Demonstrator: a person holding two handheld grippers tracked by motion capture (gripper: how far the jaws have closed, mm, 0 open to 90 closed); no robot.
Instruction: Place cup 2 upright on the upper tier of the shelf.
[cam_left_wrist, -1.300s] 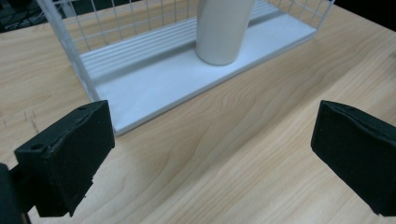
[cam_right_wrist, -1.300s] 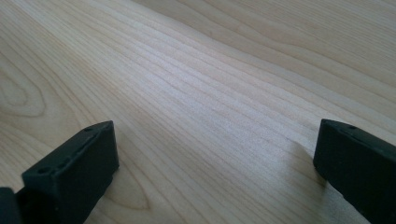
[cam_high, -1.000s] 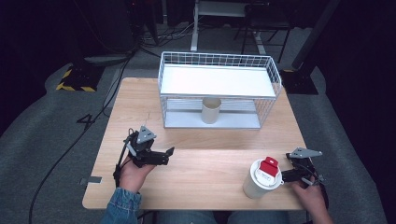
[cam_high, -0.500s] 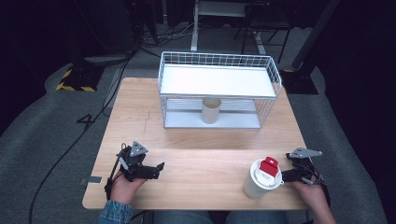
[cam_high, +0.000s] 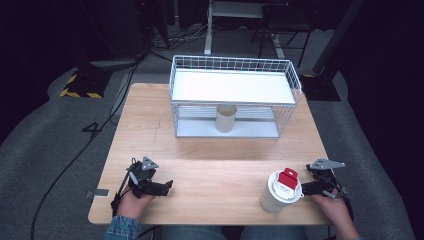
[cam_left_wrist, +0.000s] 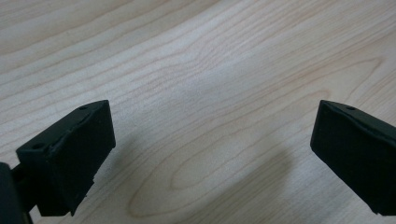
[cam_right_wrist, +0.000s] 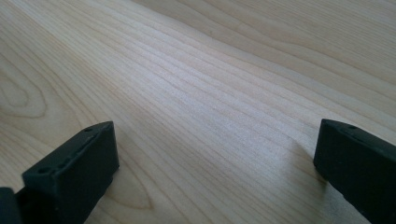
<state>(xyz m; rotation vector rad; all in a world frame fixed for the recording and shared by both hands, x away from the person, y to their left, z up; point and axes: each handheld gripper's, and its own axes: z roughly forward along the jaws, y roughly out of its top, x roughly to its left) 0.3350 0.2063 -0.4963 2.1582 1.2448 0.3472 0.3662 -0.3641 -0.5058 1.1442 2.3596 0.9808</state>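
My left gripper (cam_high: 162, 187) rests low on the wooden table (cam_high: 210, 155) near its front left corner, jaws wide apart with bare wood between them (cam_left_wrist: 210, 154). My right gripper (cam_high: 307, 187) lies at the front right, also open over bare wood (cam_right_wrist: 215, 168). Just left of it stands a white paper cup (cam_high: 277, 195) with a white lid and a red tab on top. A second, tan paper cup (cam_high: 226, 118) stands on the lower level of the white wire shelf (cam_high: 235, 97) at the back of the table.
The wire shelf has a white upper tray with a raised mesh rim. Wood stretches bare between the shelf and the two grippers. Dark floor, cables and a chair base surround the table.
My left gripper has drawn back toward the front left edge and sunk down to the tabletop. The right gripper and both cups have stayed put.
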